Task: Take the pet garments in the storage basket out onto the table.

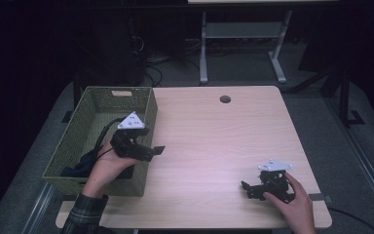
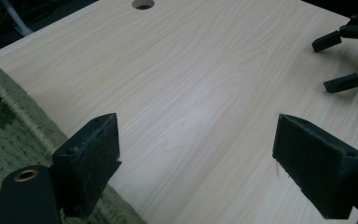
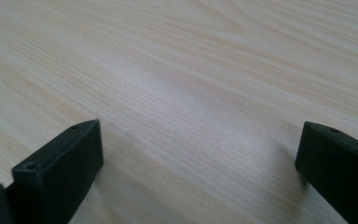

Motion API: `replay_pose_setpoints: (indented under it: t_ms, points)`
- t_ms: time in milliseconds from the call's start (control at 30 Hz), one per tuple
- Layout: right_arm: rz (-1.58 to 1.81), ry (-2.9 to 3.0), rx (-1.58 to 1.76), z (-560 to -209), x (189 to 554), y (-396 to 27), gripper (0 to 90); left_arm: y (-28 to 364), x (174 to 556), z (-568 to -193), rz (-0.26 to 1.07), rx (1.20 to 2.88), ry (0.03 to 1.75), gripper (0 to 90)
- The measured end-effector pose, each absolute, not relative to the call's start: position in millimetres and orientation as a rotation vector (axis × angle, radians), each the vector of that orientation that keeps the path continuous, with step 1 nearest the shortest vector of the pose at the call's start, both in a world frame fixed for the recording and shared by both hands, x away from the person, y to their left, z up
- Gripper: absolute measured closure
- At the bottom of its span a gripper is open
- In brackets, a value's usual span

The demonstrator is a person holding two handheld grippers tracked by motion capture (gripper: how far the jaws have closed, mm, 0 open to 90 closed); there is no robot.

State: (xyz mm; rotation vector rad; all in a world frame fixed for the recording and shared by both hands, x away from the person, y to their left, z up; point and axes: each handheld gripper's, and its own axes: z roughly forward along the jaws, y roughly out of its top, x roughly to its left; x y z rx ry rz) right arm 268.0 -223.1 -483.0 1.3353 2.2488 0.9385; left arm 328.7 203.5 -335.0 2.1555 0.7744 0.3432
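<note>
Right gripper [image 1: 247, 189] fingers wide apart, empty, low over table [image 1: 214, 146]; left gripper [image 1: 157, 151] likewise, beside basket [image 1: 85, 122].

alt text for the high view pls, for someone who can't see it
A person's two hands each hold an open black gripper over a light wooden table: the left gripper sits at the right rim of a green woven basket, which holds something dark, and the right gripper rests near the table's front right corner.

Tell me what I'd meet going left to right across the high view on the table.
Green woven basket → left hand-held gripper → round hole in the tabletop → right hand-held gripper.
</note>
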Motion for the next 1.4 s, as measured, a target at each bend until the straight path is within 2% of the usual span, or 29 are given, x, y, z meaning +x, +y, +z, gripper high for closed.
replay_pose_setpoints:
  t_ms: [833, 1400]
  points:
    - [0.939, 2.250, 1.335, -483.0, 267.8, -223.3, 0.4, 269.1, 320.5, -328.2, 0.428, 2.160, 0.916, 14.2]
    - [0.938, 2.251, 1.333, -483.0, 267.9, -223.4, 0.4, 310.9, 301.6, -330.9, 0.453, 2.127, 1.040, 14.2]
